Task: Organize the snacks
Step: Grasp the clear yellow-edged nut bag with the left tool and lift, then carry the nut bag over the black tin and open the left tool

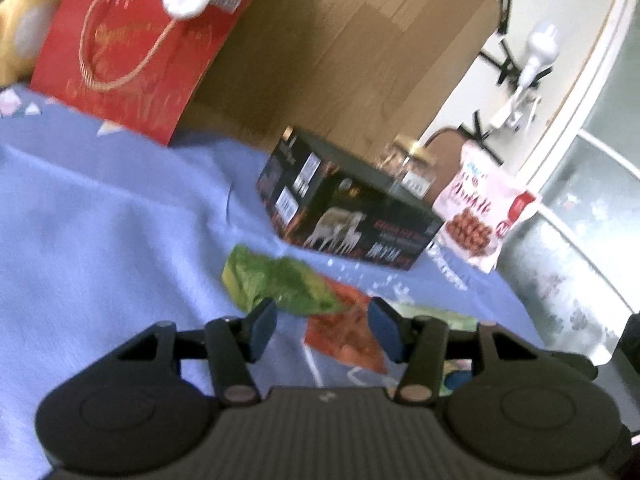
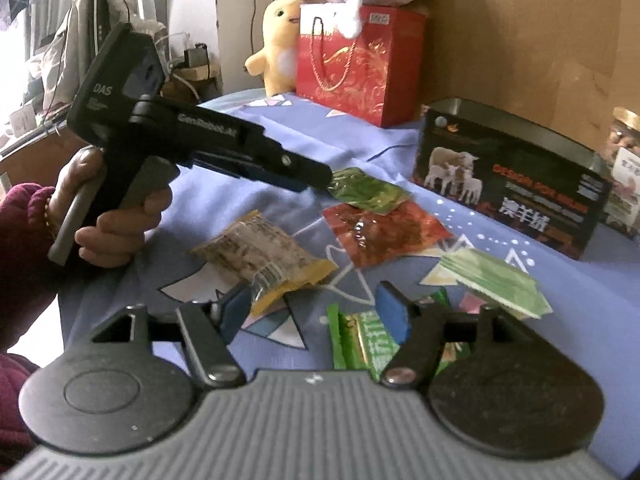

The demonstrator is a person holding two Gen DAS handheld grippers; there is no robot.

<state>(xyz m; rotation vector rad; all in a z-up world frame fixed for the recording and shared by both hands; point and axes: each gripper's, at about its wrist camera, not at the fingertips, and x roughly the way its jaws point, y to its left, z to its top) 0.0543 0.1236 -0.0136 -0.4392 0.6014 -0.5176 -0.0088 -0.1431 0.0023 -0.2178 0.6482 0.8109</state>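
Loose snack packets lie scattered on a blue bedsheet (image 2: 132,280) as a person with a handheld gripper in each hand sets about tidying them. The left gripper (image 1: 322,326), jaws apart and empty, hovers just short of a green packet (image 1: 276,284) that overlaps a red packet (image 1: 346,334); the step in hand looks like the first pick-up, and the next move likely calls for easing forward and closing on the green packet's near edge without dragging the red one along. The right gripper (image 2: 316,314), also spread wide and holding nothing, hangs over a yellow-ended packet (image 2: 264,258). Counted in the right view: five loose packets (possibly more hidden behind the gripper), one black box (image 2: 508,184) that may serve as the container, one jar (image 2: 624,132), one red gift bag (image 2: 356,68), two plush toys.
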